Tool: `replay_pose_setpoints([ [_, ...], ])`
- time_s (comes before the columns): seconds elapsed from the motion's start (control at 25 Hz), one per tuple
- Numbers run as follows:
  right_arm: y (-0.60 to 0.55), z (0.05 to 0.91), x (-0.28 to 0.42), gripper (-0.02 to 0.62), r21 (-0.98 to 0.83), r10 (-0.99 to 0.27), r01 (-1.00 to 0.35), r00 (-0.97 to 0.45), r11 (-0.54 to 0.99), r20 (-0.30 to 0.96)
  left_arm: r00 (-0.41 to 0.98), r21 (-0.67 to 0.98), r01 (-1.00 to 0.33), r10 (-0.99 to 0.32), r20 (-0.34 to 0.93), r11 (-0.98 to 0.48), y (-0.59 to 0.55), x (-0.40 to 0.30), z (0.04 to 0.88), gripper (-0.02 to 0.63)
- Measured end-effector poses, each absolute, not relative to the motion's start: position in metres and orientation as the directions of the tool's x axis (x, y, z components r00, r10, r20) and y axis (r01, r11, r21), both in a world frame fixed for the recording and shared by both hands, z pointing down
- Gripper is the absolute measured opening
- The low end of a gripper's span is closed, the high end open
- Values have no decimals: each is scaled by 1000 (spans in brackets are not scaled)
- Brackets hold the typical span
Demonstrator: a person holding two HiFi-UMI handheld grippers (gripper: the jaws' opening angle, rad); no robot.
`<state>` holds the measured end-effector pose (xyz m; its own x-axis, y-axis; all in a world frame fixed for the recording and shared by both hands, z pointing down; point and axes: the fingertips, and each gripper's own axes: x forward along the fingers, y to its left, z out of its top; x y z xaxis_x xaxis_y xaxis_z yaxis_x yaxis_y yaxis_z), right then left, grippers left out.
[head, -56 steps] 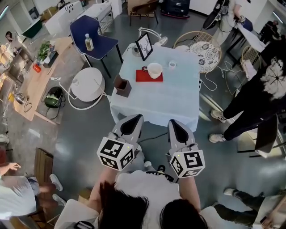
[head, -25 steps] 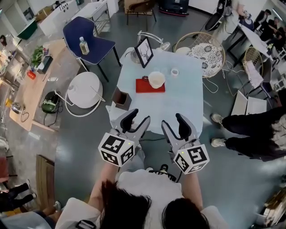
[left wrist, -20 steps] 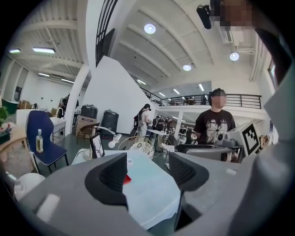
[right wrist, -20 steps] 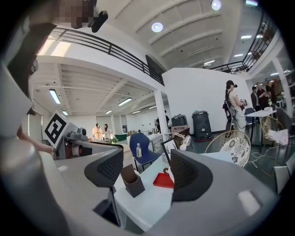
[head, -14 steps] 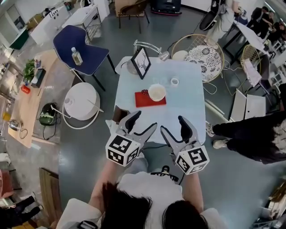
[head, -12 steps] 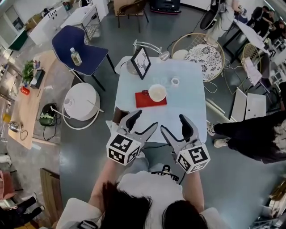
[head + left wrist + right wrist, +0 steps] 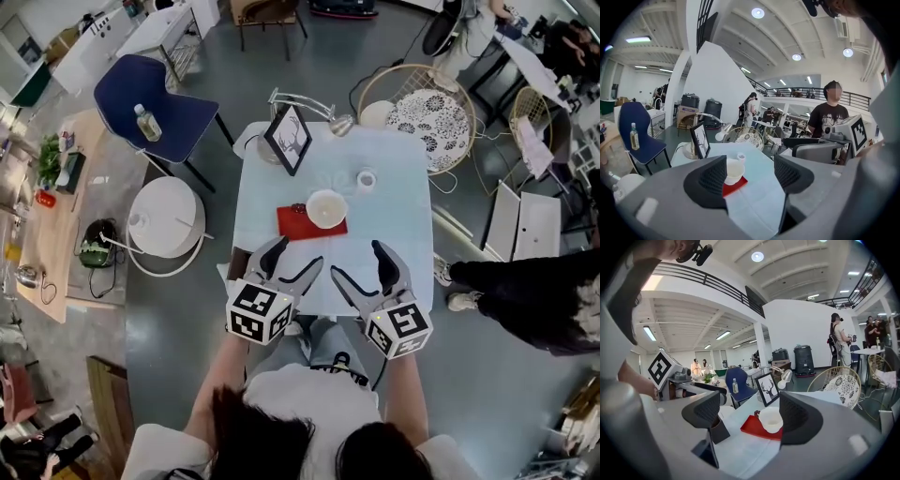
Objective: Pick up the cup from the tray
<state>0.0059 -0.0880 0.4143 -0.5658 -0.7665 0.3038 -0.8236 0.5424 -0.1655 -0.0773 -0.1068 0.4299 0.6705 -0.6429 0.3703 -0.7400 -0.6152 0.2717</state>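
Head view, with both gripper views. The cup, white and bowl-shaped, stands on the red tray, at the tray's 3 o'clock end. The tray lies near the middle of the table, which is covered in pale blue.

The left gripper and the right gripper are held side by side over the table's near edge. The cup is at 12 o'clock from them and well apart from both. Each gripper carries 1 marker cube at its rear.

In the left gripper view the 2 jaws stand spread and released, with nothing between the pads. The cup and tray show far off through the gap, close against the jaw at 9 o'clock.

In the right gripper view the jaws are also released and wide. They have just been opening, and nothing is gripped. The cup shows beyond them, next to the jaw at 3 o'clock.

A framed deer picture stands at 11 o'clock from the tray, with a desk lamp behind it. A small white ring lies at 1 o'clock from the cup. A brown box sits at 8 o'clock from the tray, near the table's edge.

A blue chair with 1 bottle on its seat stands at 10 o'clock from the table.
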Motion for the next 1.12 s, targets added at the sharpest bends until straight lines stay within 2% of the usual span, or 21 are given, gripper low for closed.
replay_pose_setpoints([
  [0.76,-161,529,16,457,-151,-631,-750,-633,644,448,550,117,-783,-592,589,-611,-173,-60,560,316],
  [1.12,-188,583,9,460,-137,-580,-713,-653,687,488,530,76,-772,-573,625,-631,-194,-58,607,315],
])
